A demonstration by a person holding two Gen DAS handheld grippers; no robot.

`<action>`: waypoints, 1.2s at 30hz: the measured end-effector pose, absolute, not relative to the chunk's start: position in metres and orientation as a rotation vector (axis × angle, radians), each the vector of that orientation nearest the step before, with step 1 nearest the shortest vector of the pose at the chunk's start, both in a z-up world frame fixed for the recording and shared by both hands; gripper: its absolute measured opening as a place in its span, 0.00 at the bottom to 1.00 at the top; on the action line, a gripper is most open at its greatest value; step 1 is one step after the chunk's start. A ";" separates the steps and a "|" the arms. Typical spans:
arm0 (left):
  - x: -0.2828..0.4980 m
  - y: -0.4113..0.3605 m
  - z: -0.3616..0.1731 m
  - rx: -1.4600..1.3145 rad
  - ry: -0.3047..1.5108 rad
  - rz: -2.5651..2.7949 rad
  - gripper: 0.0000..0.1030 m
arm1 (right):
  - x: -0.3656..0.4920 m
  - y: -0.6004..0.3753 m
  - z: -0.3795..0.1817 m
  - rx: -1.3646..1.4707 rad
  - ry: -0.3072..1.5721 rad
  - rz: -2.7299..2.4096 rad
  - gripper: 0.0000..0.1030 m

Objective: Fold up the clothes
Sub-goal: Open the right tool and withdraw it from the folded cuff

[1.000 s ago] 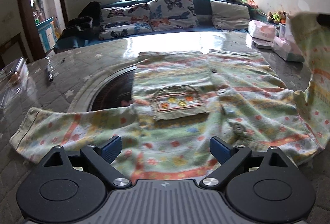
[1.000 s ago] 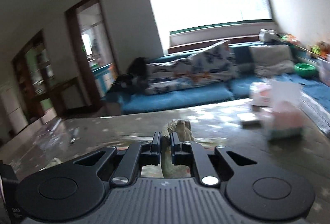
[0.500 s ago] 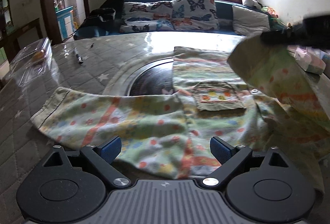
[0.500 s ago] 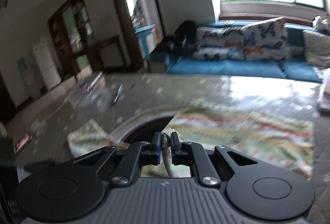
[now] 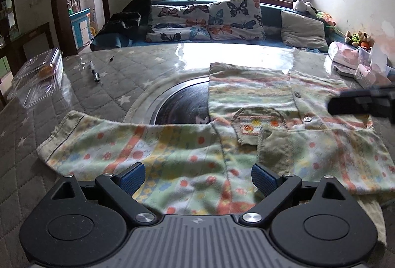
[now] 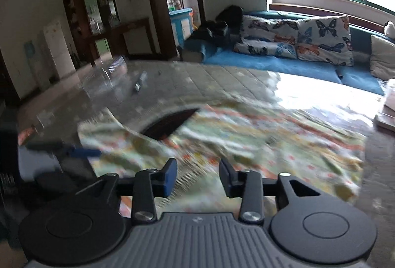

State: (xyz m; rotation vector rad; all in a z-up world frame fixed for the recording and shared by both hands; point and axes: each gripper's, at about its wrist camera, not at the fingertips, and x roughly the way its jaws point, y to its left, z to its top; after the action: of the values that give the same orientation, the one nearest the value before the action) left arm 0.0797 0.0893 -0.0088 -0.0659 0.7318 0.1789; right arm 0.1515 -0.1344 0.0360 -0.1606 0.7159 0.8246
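— Since the shirt [image 5: 246, 120] lies spread on the bench [image 5: 123, 75], front up, with one sleeve laid across its chest and the other stretched flat to the side, would you call it part folded?

— I'd judge so; that sleeve sits where a fold would put it.

— And the fingers?

— The left gripper [image 5: 197, 175] hovers over the near hem, spread wide, holding nothing. The right gripper [image 6: 198, 175] is parted too, empty.

— Anything unclear?

— The right view is smeared by blur, and the near hem hides under the left gripper's body.
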 end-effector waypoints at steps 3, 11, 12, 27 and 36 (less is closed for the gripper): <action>0.085 0.082 -0.008 -0.057 0.730 0.161 0.92 | 0.148 -0.156 0.025 -0.213 0.752 0.792 0.39; 0.100 0.055 -0.012 -0.005 0.743 0.108 0.92 | 0.139 -0.207 -0.004 -0.256 0.829 0.701 0.43; 0.101 0.052 -0.013 0.001 0.748 0.106 0.92 | 0.139 -0.210 -0.007 -0.260 0.834 0.694 0.44; 0.112 0.043 -0.031 0.048 0.802 0.114 0.94 | 0.174 -0.204 -0.018 -0.255 0.820 0.661 0.58; 0.111 0.046 -0.027 0.034 0.797 0.115 0.95 | 0.178 -0.190 -0.014 -0.277 0.807 0.654 0.72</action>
State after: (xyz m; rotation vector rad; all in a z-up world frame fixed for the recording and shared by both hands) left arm 0.1111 0.0460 -0.0266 0.0337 0.7966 0.1145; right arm 0.1776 -0.1895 -0.0141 -0.2772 0.8067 0.6538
